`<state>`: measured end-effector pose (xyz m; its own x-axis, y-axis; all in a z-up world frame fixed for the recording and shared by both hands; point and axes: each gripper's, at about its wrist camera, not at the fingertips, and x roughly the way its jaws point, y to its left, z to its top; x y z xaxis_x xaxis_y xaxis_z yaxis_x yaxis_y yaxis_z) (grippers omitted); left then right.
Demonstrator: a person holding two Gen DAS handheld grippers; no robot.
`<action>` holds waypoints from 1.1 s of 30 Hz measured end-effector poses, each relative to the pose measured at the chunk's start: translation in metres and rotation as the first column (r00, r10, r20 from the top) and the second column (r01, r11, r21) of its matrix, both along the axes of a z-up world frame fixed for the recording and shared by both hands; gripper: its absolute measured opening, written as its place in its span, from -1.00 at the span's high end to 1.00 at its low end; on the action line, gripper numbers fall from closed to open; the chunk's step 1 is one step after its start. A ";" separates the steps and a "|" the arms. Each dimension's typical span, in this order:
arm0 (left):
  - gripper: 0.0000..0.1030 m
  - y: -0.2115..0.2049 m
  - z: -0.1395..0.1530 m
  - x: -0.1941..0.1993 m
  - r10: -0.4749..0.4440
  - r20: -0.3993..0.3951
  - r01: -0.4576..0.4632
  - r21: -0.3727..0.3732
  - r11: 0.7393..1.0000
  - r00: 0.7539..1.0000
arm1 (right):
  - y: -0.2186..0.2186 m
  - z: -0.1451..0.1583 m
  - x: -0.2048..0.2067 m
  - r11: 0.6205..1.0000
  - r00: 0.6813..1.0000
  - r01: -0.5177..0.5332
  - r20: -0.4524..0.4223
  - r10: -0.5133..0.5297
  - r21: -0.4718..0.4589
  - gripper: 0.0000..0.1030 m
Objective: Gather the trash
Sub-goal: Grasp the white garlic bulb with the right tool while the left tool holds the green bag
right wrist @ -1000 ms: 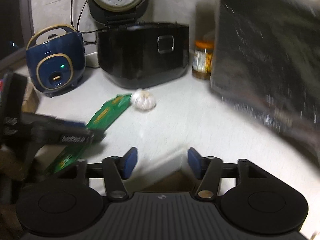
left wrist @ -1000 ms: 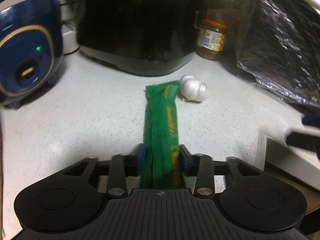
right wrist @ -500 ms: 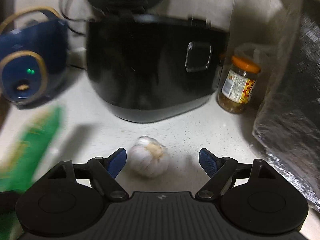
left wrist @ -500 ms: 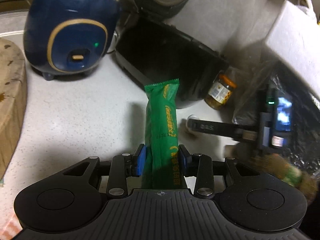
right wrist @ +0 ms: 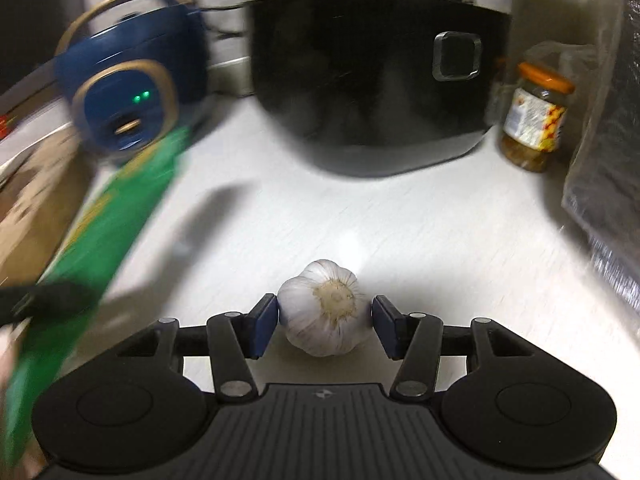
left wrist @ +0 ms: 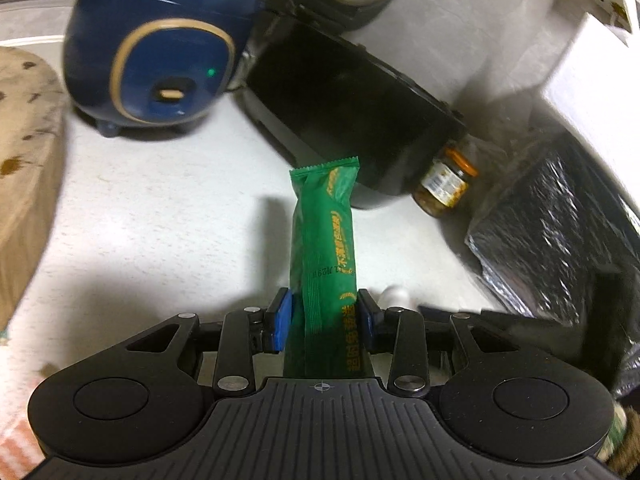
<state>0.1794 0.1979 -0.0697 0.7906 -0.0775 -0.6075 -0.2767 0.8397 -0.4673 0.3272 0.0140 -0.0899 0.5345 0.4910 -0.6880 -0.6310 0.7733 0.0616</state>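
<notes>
My left gripper (left wrist: 323,320) pinches the green wrapper (left wrist: 325,240) near its lower end, lifted off the counter (left wrist: 160,220); it looks light, thin and crinkly, so a firm mid-strip pinch suits it. Its yellow print is too blurred to read. My right gripper (right wrist: 325,322) brackets the garlic bulb (right wrist: 326,308), pads touching or nearly so; I cannot tell whether it grips. The bulb seems firm, with papery skin.

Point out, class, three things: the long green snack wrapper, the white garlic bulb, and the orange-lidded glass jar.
long green snack wrapper (left wrist: 326,240), left wrist view, on its printed middle.
white garlic bulb (right wrist: 324,312), right wrist view, beside its brown root end.
orange-lidded glass jar (right wrist: 534,120), right wrist view, on its paper label.
</notes>
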 end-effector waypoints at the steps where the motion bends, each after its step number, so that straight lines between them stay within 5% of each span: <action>1: 0.24 -0.003 -0.001 0.001 -0.009 -0.001 0.009 -0.002 1.000 1.000 | -0.003 0.000 -0.012 1.000 1.000 -0.030 0.000 0.030 -0.001 -0.01; 10: 0.23 -0.022 -0.010 0.003 -0.076 -0.022 0.075 -0.030 0.997 0.997 | -0.023 -0.003 -0.067 0.993 0.991 -0.090 0.091 0.098 -0.080 -0.16; 23: 0.23 -0.013 -0.011 -0.011 -0.043 -0.036 0.041 -0.055 0.998 0.998 | -0.061 -0.007 -0.073 0.992 0.985 0.052 0.168 -0.033 -0.111 -0.25; 33: 0.23 -0.005 -0.008 -0.025 -0.004 -0.049 0.002 -0.055 0.999 0.999 | -0.079 -0.010 -0.075 0.991 0.993 0.103 0.057 -0.108 0.089 -0.25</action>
